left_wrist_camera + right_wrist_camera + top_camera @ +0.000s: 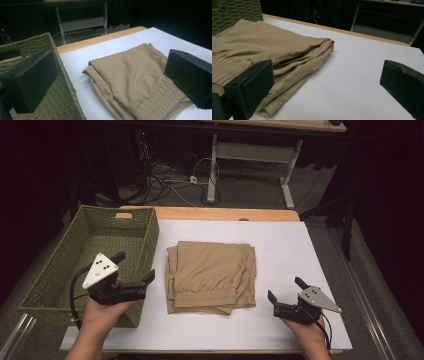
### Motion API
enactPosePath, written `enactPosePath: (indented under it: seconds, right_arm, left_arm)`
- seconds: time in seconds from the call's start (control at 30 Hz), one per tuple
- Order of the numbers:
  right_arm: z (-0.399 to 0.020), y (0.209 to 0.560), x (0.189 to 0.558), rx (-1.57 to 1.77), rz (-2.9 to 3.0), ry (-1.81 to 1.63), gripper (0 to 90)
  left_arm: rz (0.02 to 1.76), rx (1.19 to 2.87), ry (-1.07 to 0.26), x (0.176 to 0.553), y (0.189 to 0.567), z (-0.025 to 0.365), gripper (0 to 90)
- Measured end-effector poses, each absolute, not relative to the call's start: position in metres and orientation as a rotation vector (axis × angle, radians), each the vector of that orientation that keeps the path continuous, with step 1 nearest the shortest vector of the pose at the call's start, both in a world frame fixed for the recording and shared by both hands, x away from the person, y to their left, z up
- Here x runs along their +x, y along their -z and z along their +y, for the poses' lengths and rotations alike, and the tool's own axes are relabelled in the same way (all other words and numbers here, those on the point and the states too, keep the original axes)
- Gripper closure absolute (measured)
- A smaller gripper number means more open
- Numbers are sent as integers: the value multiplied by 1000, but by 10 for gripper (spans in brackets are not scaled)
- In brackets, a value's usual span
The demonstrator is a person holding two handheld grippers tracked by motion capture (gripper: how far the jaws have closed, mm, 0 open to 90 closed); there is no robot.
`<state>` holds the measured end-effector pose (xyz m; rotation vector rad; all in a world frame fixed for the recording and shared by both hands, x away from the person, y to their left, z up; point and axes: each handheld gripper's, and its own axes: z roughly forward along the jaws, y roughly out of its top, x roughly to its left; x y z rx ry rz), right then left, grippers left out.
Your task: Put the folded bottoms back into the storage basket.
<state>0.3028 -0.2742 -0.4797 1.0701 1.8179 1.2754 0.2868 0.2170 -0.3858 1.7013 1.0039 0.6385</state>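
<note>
Folded tan garment (210, 276) (shorts, probably) lies between both spread grippers.

No readable text, label, brand, number or sign can be made out anywhere here, tbh. Nothing is printed on the folded tan fabric garment (210, 276), nothing is marked on the woven green basket (60, 275), and the white sheet covering the table (280, 250) is left blank too. The grey three-cornered plates on the grippers are dotted with small holes, but no lettering is seen.
</note>
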Motion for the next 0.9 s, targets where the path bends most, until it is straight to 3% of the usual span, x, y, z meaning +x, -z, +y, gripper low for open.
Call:
enactPosePath:
  seconds: [0.9]
  right_arm:
    - [-275,477,303,1075,1840,-1269,4]
  left_arm:
    - [951,1710,-570,287,389,199,0]
